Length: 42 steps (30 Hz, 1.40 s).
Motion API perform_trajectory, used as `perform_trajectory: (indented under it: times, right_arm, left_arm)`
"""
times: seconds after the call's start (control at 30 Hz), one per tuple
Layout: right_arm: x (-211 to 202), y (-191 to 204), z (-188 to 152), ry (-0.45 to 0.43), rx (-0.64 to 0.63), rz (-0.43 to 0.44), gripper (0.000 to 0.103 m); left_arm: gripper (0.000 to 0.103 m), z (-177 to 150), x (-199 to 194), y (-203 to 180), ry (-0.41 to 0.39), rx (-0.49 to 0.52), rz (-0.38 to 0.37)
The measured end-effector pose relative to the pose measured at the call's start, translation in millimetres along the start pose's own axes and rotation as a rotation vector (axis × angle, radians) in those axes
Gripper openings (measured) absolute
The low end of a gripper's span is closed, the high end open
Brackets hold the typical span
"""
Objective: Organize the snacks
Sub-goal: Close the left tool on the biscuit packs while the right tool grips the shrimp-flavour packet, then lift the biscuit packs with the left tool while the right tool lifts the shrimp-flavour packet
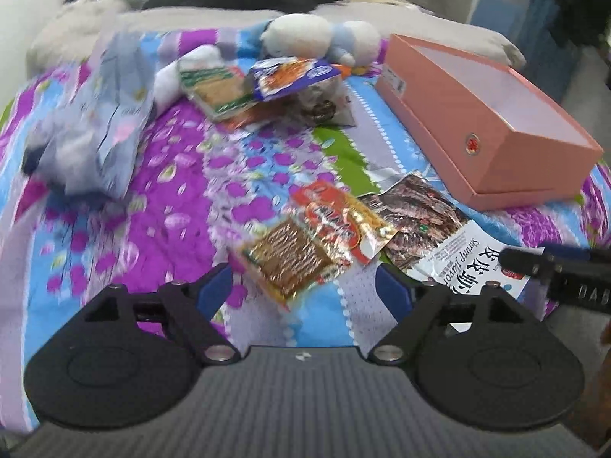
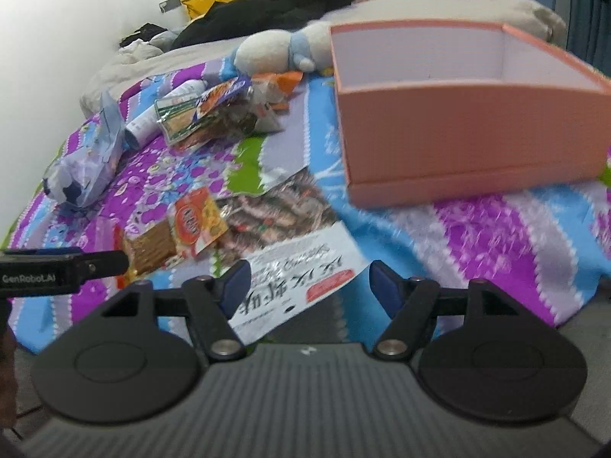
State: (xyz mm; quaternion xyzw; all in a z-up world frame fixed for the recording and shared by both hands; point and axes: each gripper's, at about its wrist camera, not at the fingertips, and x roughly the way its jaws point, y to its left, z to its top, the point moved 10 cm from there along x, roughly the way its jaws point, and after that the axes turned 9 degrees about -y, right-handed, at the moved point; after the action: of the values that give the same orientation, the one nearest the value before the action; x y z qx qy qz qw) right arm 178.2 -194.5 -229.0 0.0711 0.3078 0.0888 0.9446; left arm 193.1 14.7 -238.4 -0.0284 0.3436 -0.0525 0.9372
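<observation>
**Both grippers wide open above a bed strewn with snack packets**

The left gripper [image 1: 304, 286] hangs over the near edge of the patterned bedspread [image 1: 172, 160], jaws spread wide and holding nothing. Just beyond its blue fingertips [image 1: 214, 286] lies a brown snack packet [image 1: 290, 259], overlapped by a red and gold packet [image 1: 336, 221]. To the right of these sits a large shrimp-flavour bag [image 1: 427, 221], white at its near end with dark printed characters.

The right gripper [image 2: 307, 290] is likewise fully parted and empty, poised over the white end of that same shrimp-flavour bag [image 2: 290, 267]; whether its fingertips touch the bag cannot be told.

A pink open box [image 1: 492, 122] rests on the bedspread to the right, well apart from the far pile and near the shrimp bag's far corner; nothing is visible inside it.

Farther back, a cluster of packets includes a green packet [image 1: 215, 89] and a blue-edged packet [image 1: 294, 74], lying just in front of a white plush toy [image 1: 301, 36]. A pale crumpled bag [image 1: 99, 114] lies at the left, blurred
</observation>
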Motion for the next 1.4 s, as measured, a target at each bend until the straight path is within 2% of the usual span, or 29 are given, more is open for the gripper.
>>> perform_trajectory:
  times: [0.1,0.23,0.27,0.33,0.4,0.53,0.63,0.8,0.97,1.17,1.3,1.4]
  right_arm:
    - [6,-2,7,-0.009,-0.041,0.004,0.071]
    - [19,8,11,0.029,-0.095,0.082,0.071]
    - [25,11,10,0.044,-0.114,0.096,0.075]
    - [36,16,6,0.077,-0.141,0.110,0.081]
    - [46,21,2,0.115,-0.173,0.130,0.081]
    - [61,33,-4,0.161,-0.261,0.184,0.082]
    - [72,32,-7,0.190,-0.272,0.196,0.082]
    - [87,29,-12,0.214,-0.292,0.200,0.082]
    - [97,37,-16,0.228,-0.345,0.231,0.095]
    - [107,46,-17,0.226,-0.352,0.248,0.096]
    - [111,50,-18,0.229,-0.375,0.236,0.096]
    - [108,51,-17,0.229,-0.365,0.249,0.086]
  left_arm:
    - [0.088,5,8,-6,-0.004,0.062,-0.023]
    - [0.090,13,20,-12,-0.007,0.151,-0.044]
    - [0.091,13,24,-14,-0.001,0.167,-0.050]
    - [0.091,10,34,-16,0.027,0.211,-0.076]
    - [0.091,6,44,-18,0.053,0.271,-0.120]
    - [0.091,3,61,-10,0.094,0.325,-0.120]
    - [0.091,0,71,-5,0.124,0.361,-0.127]
    - [0.091,-9,86,1,0.192,0.344,-0.162]
    - [0.092,-10,96,6,0.200,0.282,-0.173]
    - [0.090,-7,99,6,0.186,0.230,-0.146]
    - [0.081,-5,97,6,0.172,0.200,-0.121]
    - [0.077,-5,93,6,0.162,0.191,-0.108]
